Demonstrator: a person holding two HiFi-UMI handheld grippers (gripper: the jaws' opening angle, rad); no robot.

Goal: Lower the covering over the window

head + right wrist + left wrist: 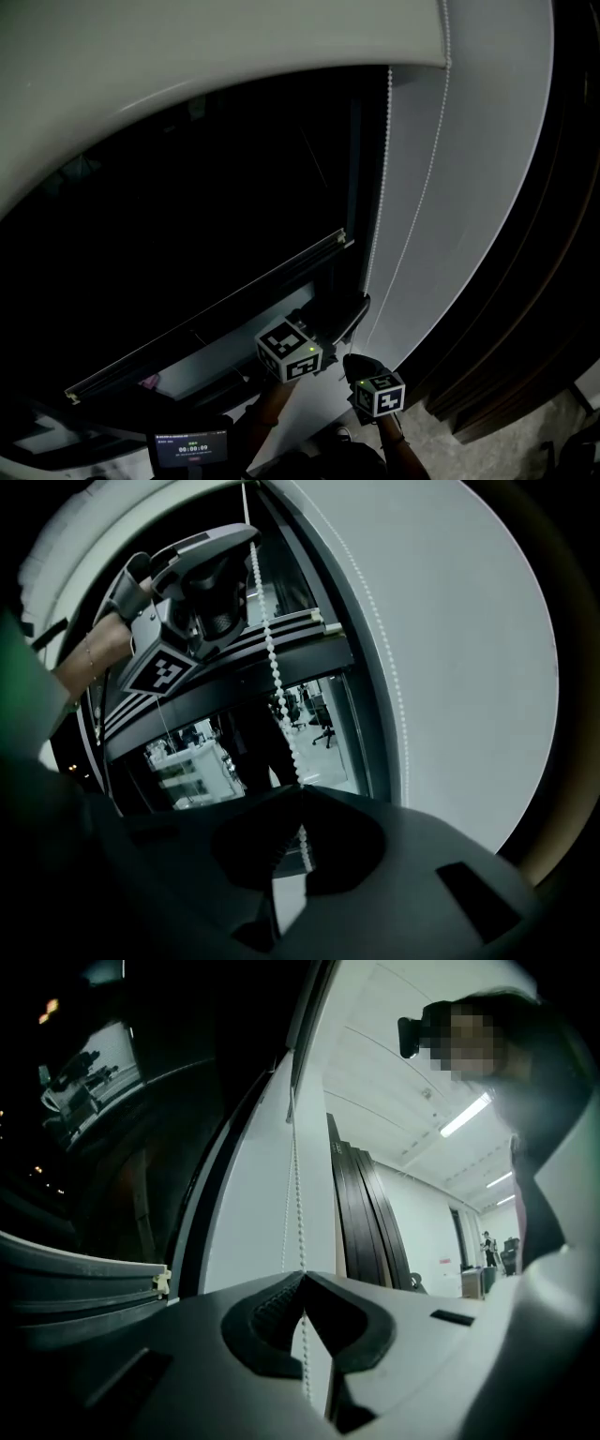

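Left gripper [302,1277]: jaws pinching the bead chain [272,658], sitting above the right gripper [300,794].
Right gripper: jaws pinching the same strand lower down.
Blind's bottom rail [206,314]: hanging low across the window [216,361], left of the chain.

The bead chain [271,658] looks like glossy white plastic (small round beads). The left tool [302,1279] has a matt grey plastic shell and dark ribbed pads [272,1309]. The wall panel [469,187] is smooth and matt.

White bead chain [383,159]; pale grey wall [478,187]; black window glass [206,206]; black-and-white square-patterned marker cubes [291,350].
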